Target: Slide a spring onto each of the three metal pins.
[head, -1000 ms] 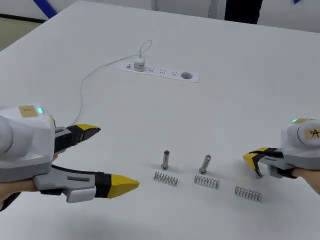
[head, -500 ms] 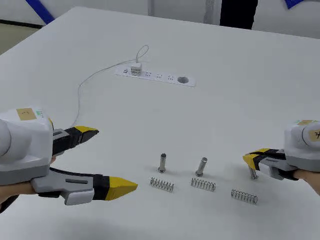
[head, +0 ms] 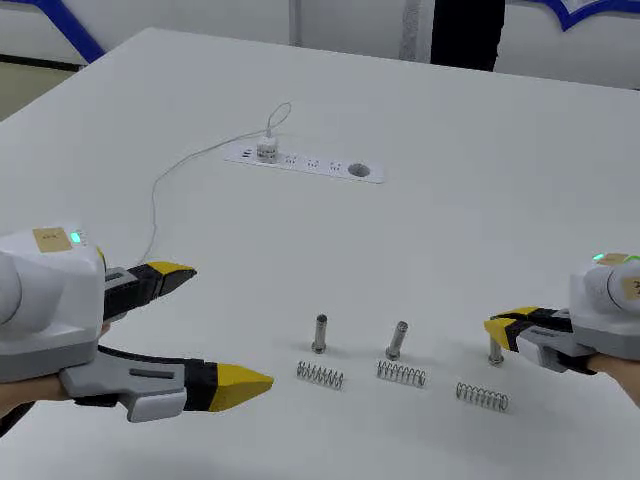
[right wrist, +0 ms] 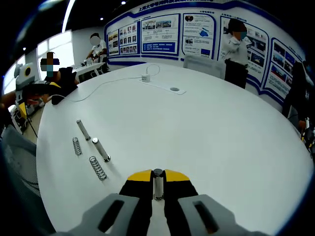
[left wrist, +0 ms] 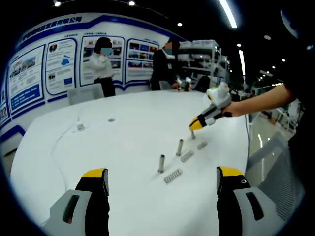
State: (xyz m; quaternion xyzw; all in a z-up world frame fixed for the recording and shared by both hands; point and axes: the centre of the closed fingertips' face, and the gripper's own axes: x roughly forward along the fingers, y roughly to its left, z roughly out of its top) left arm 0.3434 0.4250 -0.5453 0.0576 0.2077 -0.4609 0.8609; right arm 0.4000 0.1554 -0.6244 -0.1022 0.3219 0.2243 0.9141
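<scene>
Three short metal pins stand in a row on the white table: the left pin [head: 320, 333], the middle pin [head: 397, 340] and the right pin [head: 496, 350]. A spring lies just in front of each: [head: 320, 375], [head: 401, 374], [head: 482, 397]. My right gripper [head: 497, 330] is shut on the right pin [right wrist: 157, 183], which stands upright between its yellow tips. The left gripper [head: 213, 326] hovers wide open to the left of the row, holding nothing. Its own view shows the left pin [left wrist: 161, 163] and its spring [left wrist: 173, 175] ahead between the jaws, with the right gripper [left wrist: 197, 123] beyond.
A white power strip [head: 305, 163] with a plugged-in charger and a trailing cable [head: 160, 190] lies at the back of the table. People stand behind the table near wall posters [left wrist: 101, 66]. The table's front edge runs close below the springs.
The head camera has tilted, so the whole scene sits a little lower and further left. Both grippers keep their places relative to the pins and springs.
</scene>
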